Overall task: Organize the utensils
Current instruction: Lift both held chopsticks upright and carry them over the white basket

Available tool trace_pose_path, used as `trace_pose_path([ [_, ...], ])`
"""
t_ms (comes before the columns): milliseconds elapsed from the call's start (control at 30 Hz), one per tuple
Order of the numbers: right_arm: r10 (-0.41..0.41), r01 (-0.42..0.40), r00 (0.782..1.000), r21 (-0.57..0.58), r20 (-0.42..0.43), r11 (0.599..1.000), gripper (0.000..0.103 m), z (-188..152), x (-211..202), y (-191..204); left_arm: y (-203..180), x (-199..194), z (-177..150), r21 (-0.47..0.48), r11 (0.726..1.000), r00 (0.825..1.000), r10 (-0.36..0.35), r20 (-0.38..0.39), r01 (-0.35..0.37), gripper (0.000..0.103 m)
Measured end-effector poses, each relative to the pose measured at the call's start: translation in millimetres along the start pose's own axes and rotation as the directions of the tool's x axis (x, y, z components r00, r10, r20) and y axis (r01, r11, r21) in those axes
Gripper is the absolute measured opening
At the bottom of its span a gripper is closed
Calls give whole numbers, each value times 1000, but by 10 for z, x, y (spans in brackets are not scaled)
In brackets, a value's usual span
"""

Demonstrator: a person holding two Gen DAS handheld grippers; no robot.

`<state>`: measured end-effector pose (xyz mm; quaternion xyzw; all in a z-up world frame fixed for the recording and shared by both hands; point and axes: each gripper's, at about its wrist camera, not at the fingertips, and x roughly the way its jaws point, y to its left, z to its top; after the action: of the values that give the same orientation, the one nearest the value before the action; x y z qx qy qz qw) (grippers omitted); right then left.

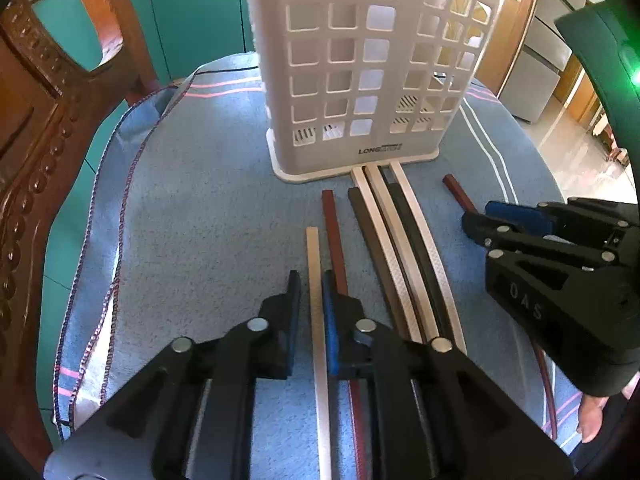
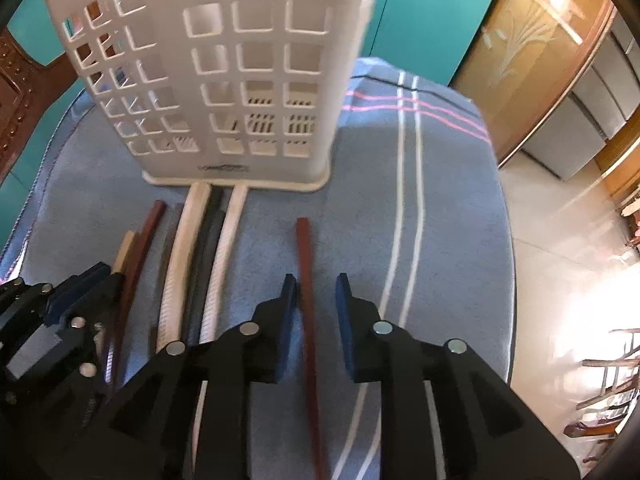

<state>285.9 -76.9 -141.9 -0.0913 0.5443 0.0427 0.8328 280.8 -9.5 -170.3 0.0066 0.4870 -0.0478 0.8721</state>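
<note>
A white slotted utensil holder stands upright on the blue cloth; it also shows in the right wrist view. Several long chopsticks lie in front of it. My left gripper is open around a cream chopstick, with a brown chopstick just beside its right finger. My right gripper is open around a separate brown chopstick, also seen in the left wrist view. A bundle of white and dark chopsticks lies between the two grippers.
A blue striped cloth covers the round table. A carved wooden chair stands at the left. Teal cabinets are behind, and the tiled floor lies beyond the table's right edge.
</note>
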Motion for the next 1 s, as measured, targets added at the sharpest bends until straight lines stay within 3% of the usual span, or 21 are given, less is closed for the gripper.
trace_pose_path([
  [167,0,1,1000,37,-28,999,29,69,7,-17,58,-39,-50,10,1000,1000,2,6,-2,19],
  [300,-16,16,999,-3,-51,1000,37,63,-4,25,100,-77,-82,-1,1000,1000,-10,5,10,21],
  [433,-57,56,998,-37,-38,998,46,-17,10,81,97,-128,-152,12,1000,1000,-2,9,2,30],
  [567,-47,46,998,-36,-31,998,47,-97,2,54,53,-149,-184,18,1000,1000,1,12,-1,35],
  [1000,-7,6,1000,-10,-15,1000,47,-134,33,-134,-59,-79,-111,25,1000,1000,0,13,0,37],
])
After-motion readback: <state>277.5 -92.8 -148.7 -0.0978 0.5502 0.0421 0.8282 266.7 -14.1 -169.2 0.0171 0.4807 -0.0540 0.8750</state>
